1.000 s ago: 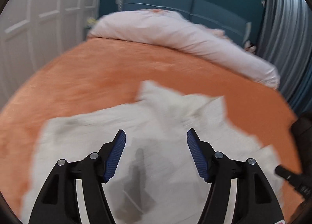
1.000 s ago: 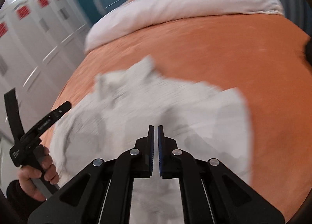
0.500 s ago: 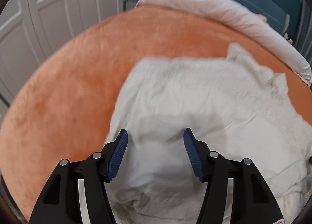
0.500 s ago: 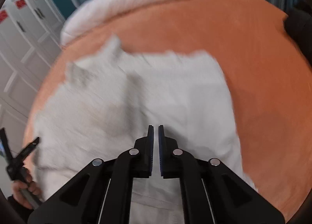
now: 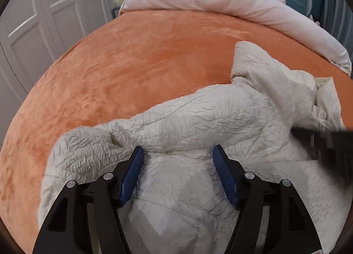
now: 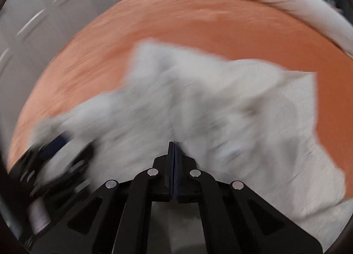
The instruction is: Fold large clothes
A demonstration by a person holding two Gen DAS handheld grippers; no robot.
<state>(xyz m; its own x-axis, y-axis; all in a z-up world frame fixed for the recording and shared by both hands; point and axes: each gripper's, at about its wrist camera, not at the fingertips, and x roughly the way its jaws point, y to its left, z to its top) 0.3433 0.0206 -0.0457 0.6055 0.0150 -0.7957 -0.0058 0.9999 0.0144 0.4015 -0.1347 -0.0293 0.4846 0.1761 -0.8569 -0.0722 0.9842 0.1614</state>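
Looking along my left claw point(image 5: 177, 163), its jaws are spread over the crinkled white jacket point(image 5: 198, 117) on the orange bed point(image 5: 132, 59). My right claw point(image 6: 174, 150) is clenched tight against the jacket; whether it pinches fabric I cannot tell, and I read no writing.

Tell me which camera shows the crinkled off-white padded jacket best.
The left wrist view. There the crinkled off-white padded jacket is sharp: wrinkled fabric, quilting seams and a long folded ridge show clearly on the orange bedspread. The right wrist view shows the same jacket only as a motion-blurred pale mass, its outline readable, its texture not.
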